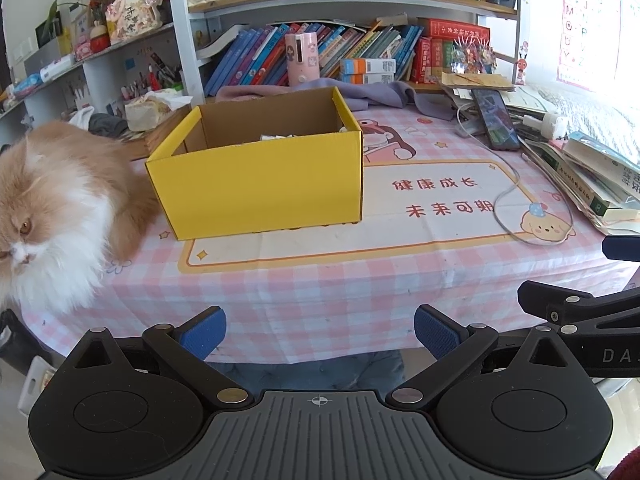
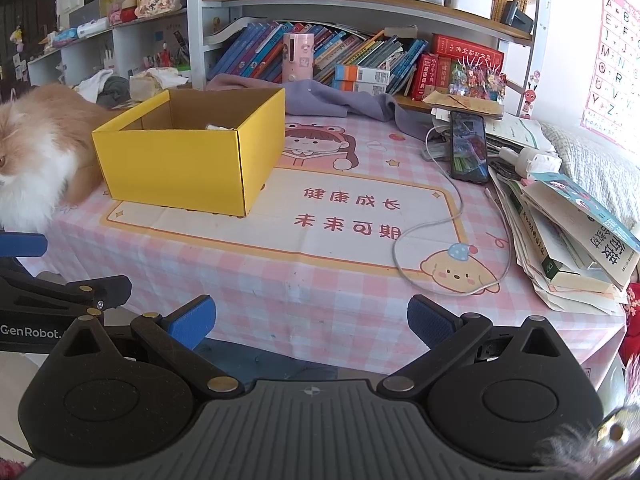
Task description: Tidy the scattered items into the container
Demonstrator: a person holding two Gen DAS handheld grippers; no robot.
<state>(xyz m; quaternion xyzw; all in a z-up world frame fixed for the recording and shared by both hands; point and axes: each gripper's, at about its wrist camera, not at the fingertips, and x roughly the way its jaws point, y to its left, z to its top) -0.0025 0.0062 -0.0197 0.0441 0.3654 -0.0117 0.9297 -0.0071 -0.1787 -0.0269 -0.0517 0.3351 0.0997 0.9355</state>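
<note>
A yellow cardboard box (image 1: 260,184) stands open on the pink checked tablecloth; it also shows in the right wrist view (image 2: 180,164). Small whitish items (image 1: 276,136) lie inside it, mostly hidden by its wall. My left gripper (image 1: 318,332) is open and empty, held at the table's near edge in front of the box. My right gripper (image 2: 310,322) is open and empty, at the near edge to the right of the box. Each gripper shows at the edge of the other's view.
A fluffy orange-and-white cat (image 1: 52,208) sits against the box's left side. A phone (image 2: 469,146) with a white cable (image 2: 436,224) lies at the right. Stacked books and papers (image 2: 568,236) fill the right edge. A purple cloth (image 2: 340,100) and bookshelves lie behind.
</note>
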